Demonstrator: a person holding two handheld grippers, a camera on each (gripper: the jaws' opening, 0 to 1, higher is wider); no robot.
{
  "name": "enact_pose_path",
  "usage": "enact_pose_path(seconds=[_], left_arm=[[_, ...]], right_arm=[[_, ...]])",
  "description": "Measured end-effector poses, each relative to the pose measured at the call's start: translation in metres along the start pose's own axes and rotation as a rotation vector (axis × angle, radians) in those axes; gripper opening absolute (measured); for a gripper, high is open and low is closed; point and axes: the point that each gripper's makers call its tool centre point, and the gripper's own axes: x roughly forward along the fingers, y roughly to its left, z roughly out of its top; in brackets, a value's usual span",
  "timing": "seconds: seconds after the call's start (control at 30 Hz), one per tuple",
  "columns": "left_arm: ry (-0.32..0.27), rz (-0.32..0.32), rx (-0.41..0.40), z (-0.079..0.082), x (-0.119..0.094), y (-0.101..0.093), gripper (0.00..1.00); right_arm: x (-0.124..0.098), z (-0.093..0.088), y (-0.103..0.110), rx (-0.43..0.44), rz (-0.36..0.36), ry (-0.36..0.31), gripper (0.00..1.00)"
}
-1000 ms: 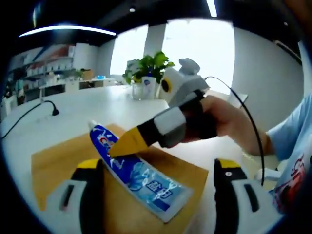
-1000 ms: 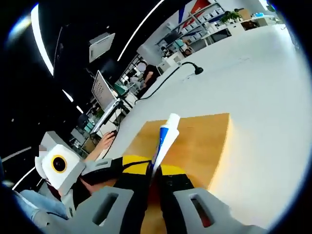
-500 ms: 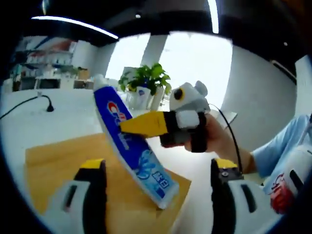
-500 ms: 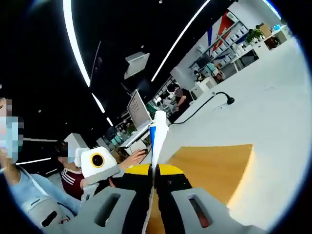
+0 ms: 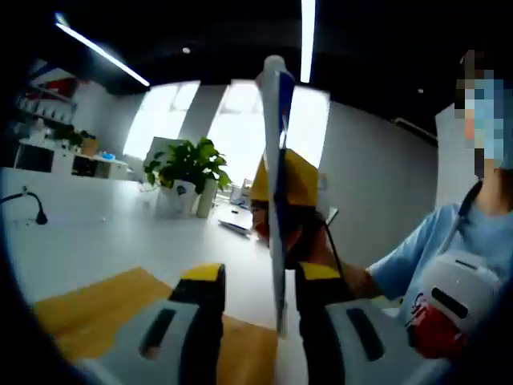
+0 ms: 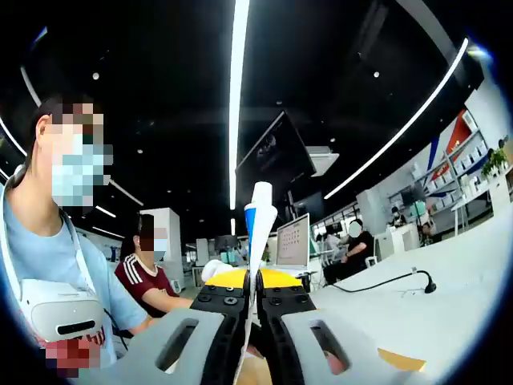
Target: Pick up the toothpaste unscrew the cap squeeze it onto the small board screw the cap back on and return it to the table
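The blue and white toothpaste tube (image 5: 276, 184) stands upright and edge-on, white cap (image 5: 273, 64) at the top. My right gripper (image 5: 288, 183) holds it around the middle with its yellow jaws. In the right gripper view my right gripper (image 6: 255, 281) is shut on the toothpaste tube (image 6: 256, 228), whose cap (image 6: 262, 192) points up. My left gripper (image 5: 260, 277) is open, jaws fairly close together, and the tube's lower end hangs between them, nearer the right jaw. The wooden board (image 5: 80, 313) lies on the table below; a corner of the board (image 6: 401, 358) shows at lower right.
The white table (image 5: 120, 241) carries a potted plant (image 5: 188, 164) and a black cable with a plug (image 5: 36, 215). A person in a light blue shirt (image 5: 433, 257) stands to the right. Other people (image 6: 156, 277) sit at desks behind.
The tube has gone from slanting above the board to upright, raised higher by the right gripper. My left gripper's jaws have narrowed around its lower end. Both views tipped upward.
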Motion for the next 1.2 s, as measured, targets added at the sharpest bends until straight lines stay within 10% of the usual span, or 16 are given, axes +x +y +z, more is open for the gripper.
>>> enact_pose_path(seconds=[0.3, 0.8, 1.2], left_arm=[[0.016, -0.075, 0.05, 0.001, 0.004, -0.009, 0.04], [0.153, -0.024, 0.194, -0.026, 0.01, -0.007, 0.03], [0.172, -0.034, 0.137, -0.033, 0.005, -0.001, 0.04]], right_arm=[[-0.01, 0.005, -0.007, -0.063, 0.026, -0.007, 0.02], [-0.013, 0.023, -0.009, -0.028, 0.019, -0.055, 0.12], [-0.01, 0.015, -0.011, -0.087, -0.03, -0.005, 0.15]])
